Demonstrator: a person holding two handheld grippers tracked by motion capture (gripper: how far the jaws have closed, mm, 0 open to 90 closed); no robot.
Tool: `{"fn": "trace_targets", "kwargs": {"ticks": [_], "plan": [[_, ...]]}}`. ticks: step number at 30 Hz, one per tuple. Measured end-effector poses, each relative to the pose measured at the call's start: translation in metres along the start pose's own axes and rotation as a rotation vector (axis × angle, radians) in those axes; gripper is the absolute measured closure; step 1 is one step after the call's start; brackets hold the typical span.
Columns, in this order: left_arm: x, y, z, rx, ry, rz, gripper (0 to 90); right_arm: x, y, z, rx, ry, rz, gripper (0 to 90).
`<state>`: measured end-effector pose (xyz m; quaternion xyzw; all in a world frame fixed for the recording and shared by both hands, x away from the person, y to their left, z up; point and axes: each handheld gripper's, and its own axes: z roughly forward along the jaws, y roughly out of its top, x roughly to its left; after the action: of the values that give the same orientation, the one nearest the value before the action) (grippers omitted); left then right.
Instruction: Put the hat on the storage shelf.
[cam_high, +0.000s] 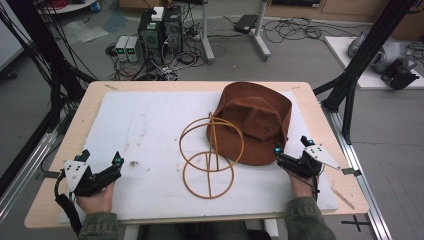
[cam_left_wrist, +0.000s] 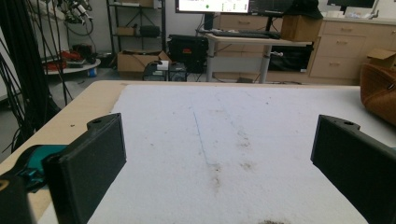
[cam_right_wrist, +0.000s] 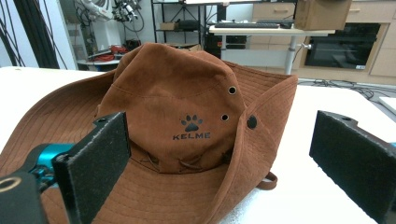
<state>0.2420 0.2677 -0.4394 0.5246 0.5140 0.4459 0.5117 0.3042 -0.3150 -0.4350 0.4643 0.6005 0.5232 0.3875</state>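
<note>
While the brown hat (cam_high: 256, 120) lies on the white mat (cam_high: 145, 130) at the far right of the table (cam_high: 90, 100), leaning against the wire hat stand (cam_high: 210, 155), the right gripper (cam_high: 291, 150) is held just beside its near brim with jaws spread wide and nothing between them. The left gripper (cam_high: 102, 161) is rested at the mat's near left edge, well apart from hat and stand, its jaws likewise wide and empty.

3 risks can be judged. If the soft brim is pinched at a single layer, the hat may sag, fold and slip from the pads. Because the hat touches the stand, the light frame could be dragged or tipped when the hat is lifted. Should the stand not be steadied by the left gripper, it may roll on its rings when the crown is lowered over the upper loop.
</note>
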Motion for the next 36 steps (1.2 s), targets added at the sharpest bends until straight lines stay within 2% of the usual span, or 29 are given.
{"fn": "trace_targets", "kwargs": {"ticks": [10,15,20,28,30,36], "plan": [[0.000,0.001,-0.001,-0.006,-0.004,0.002,3.6,0.001,0.000,0.000,0.006,0.003,0.006,4.4],[0.000,0.003,-0.003,-0.025,0.031,0.017,3.6,-0.001,0.000,0.001,0.004,0.006,0.005,4.4],[0.002,0.005,-0.004,-0.040,0.037,0.013,3.6,-0.003,0.002,0.002,0.006,0.008,0.016,4.4],[0.003,0.004,-0.001,-0.033,0.026,0.015,3.6,-0.004,0.007,0.008,0.005,-0.001,0.000,4.2],[0.003,0.004,0.000,-0.028,0.024,0.018,3.6,-0.003,0.010,0.010,0.007,-0.001,-0.016,4.2],[0.002,0.003,0.001,-0.020,0.017,0.022,3.6,-0.001,0.019,0.015,-0.017,0.005,-0.022,4.2]]}}
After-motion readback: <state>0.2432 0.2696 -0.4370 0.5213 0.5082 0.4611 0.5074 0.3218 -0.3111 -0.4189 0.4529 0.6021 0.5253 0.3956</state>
